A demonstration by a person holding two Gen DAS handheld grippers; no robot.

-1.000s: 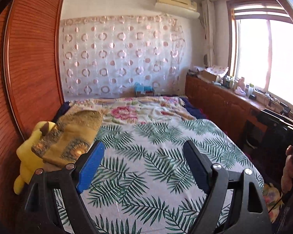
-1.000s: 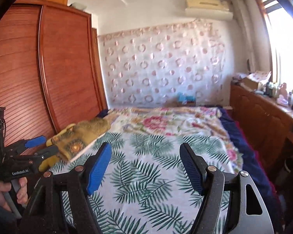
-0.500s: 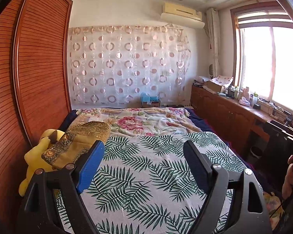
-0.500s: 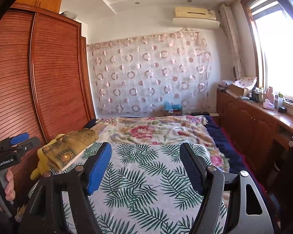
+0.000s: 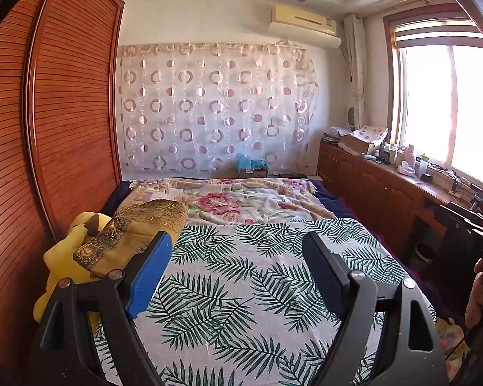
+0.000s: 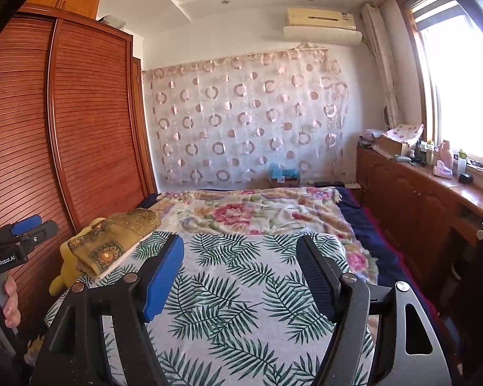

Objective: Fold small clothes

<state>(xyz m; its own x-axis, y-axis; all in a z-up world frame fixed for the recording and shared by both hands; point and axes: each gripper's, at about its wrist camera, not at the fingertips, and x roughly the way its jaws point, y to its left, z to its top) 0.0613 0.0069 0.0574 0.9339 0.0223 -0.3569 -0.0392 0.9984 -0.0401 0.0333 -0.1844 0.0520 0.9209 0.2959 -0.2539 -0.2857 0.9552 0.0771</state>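
Hovering over the bed, two grippers, left gripper and right gripper, gape empty; one folded golden garment lies at the bed's left edge on one yellow plush toy.

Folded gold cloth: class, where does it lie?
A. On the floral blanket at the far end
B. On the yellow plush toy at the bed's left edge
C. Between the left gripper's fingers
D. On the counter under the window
B: the folded gold cloth rests on the yellow plush toy by the wardrobe, clear of both open grippers.
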